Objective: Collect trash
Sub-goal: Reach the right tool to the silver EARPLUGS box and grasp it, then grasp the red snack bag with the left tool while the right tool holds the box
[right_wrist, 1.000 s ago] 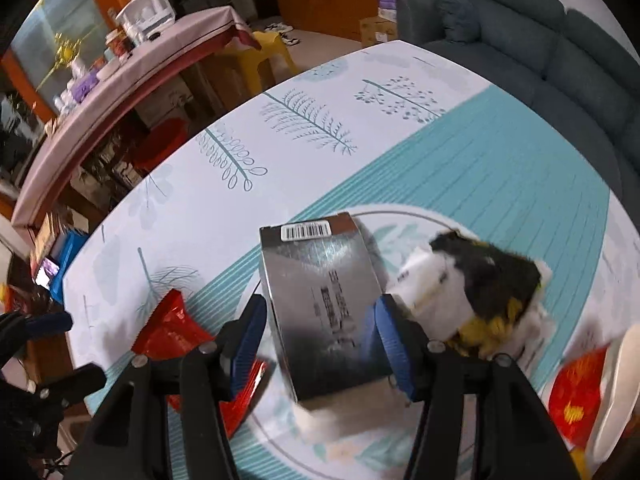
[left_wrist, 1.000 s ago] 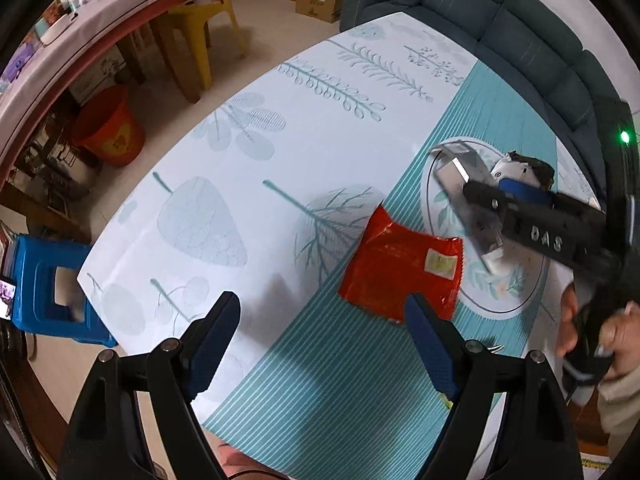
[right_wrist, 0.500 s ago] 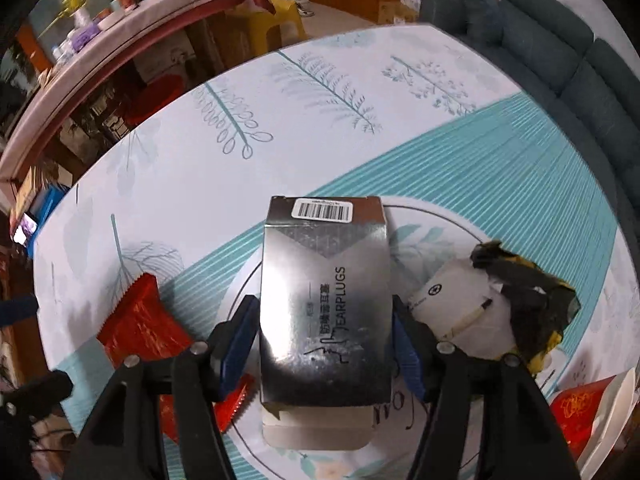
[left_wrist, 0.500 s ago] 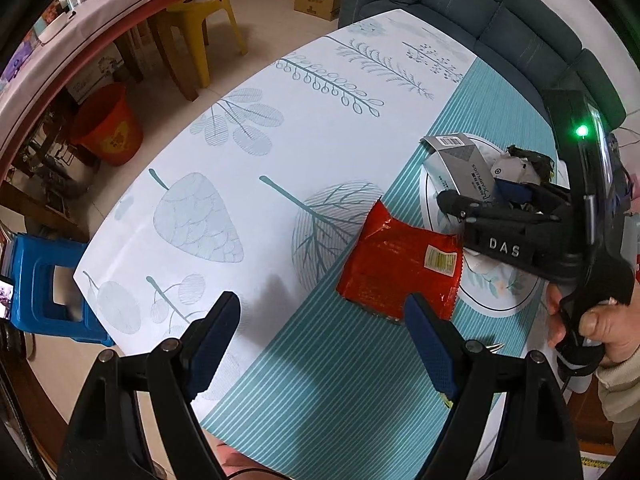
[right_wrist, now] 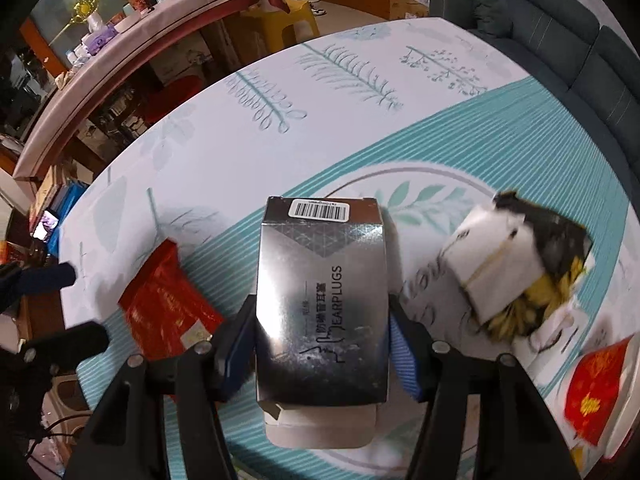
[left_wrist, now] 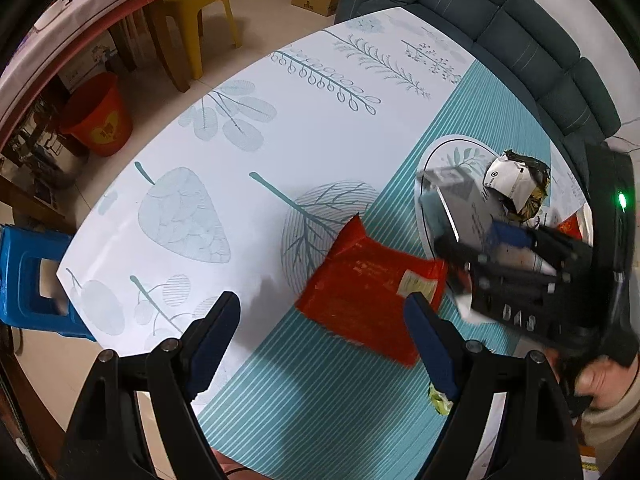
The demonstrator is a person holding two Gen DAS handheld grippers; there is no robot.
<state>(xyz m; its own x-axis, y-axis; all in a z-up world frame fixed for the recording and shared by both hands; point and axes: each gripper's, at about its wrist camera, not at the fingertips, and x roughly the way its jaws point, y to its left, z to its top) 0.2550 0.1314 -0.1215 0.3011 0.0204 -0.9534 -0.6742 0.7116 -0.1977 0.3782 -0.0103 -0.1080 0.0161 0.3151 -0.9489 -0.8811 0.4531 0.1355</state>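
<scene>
My right gripper (right_wrist: 322, 344) is shut on a silver earplugs box (right_wrist: 322, 292) and holds it above the table; the box also shows in the left wrist view (left_wrist: 460, 208). A red snack wrapper (left_wrist: 372, 296) lies flat on the tablecloth, just ahead of my open, empty left gripper (left_wrist: 324, 340); it also shows in the right wrist view (right_wrist: 164, 300). A crumpled white, black and yellow wrapper (right_wrist: 520, 272) lies on the table to the right of the box.
The table (left_wrist: 240, 128) has a leaf-print cloth. A red packet (right_wrist: 596, 396) lies at the right edge. A red bucket (left_wrist: 100, 116), a yellow stool (left_wrist: 196, 12) and a blue stool (left_wrist: 32, 280) stand on the floor. A dark sofa (left_wrist: 520, 32) runs behind the table.
My right gripper has lifted the earplugs box and swung it toward the left gripper and nearer the camera. The left gripper has stayed open over the red wrapper.
</scene>
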